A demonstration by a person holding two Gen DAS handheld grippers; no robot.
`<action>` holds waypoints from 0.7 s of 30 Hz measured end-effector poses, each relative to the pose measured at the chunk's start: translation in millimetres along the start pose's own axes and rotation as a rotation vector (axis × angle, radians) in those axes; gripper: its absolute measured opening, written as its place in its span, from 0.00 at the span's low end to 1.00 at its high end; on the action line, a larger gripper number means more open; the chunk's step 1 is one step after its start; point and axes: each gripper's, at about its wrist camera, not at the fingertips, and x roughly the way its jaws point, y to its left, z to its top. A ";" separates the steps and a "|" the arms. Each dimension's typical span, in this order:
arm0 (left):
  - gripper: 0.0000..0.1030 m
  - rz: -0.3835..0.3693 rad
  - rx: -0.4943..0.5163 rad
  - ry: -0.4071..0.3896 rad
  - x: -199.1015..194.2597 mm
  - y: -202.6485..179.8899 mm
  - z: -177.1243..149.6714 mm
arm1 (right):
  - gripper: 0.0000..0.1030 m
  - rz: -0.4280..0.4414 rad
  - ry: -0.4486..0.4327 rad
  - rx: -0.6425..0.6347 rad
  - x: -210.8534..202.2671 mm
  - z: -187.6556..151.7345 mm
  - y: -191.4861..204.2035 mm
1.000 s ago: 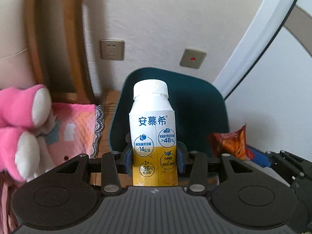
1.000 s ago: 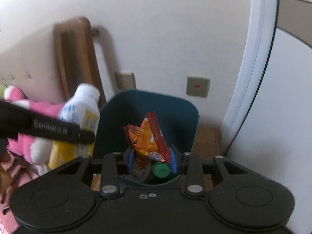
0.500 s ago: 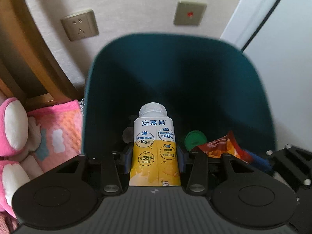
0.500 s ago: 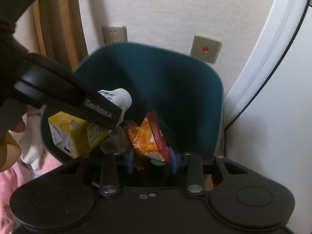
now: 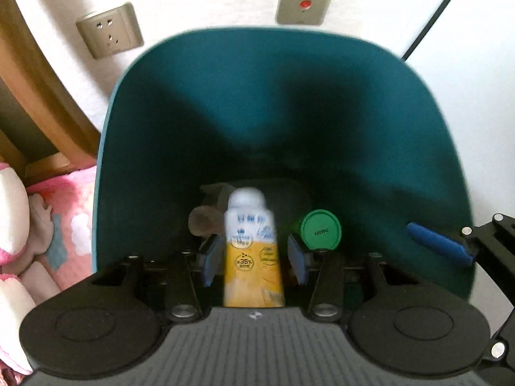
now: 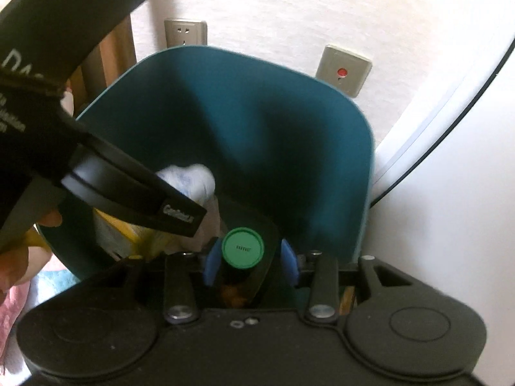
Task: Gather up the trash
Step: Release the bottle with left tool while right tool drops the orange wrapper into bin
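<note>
Jaws on your left gripper have just been opening; its blue pads stand clear of the blurred white-and-yellow yoghurt-drink bottle between them, inside the dark teal plastic bin. Your right gripper has also just been opening, nothing pinched, above a green round cap.

Wall: white, textured. Fixtures: one grey power socket; one grey switch plate with red dot. Wooden frame, left. Pink patterned blanket; pink-and-white plush toy.
</note>
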 end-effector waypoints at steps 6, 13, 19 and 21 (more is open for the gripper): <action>0.53 0.009 0.029 -0.069 -27.0 -13.5 -2.2 | 0.45 0.022 -0.040 0.020 -22.6 -8.8 -6.8; 0.53 0.010 0.009 -0.128 -63.9 -27.8 -18.8 | 0.48 0.057 -0.095 0.026 -51.0 -16.7 -14.8; 0.53 0.026 -0.009 -0.188 -99.7 -41.4 -44.9 | 0.49 0.101 -0.148 0.025 -87.5 -34.7 -29.2; 0.53 0.024 -0.025 -0.203 -110.2 -45.9 -55.6 | 0.50 0.113 -0.167 0.023 -97.8 -40.3 -34.0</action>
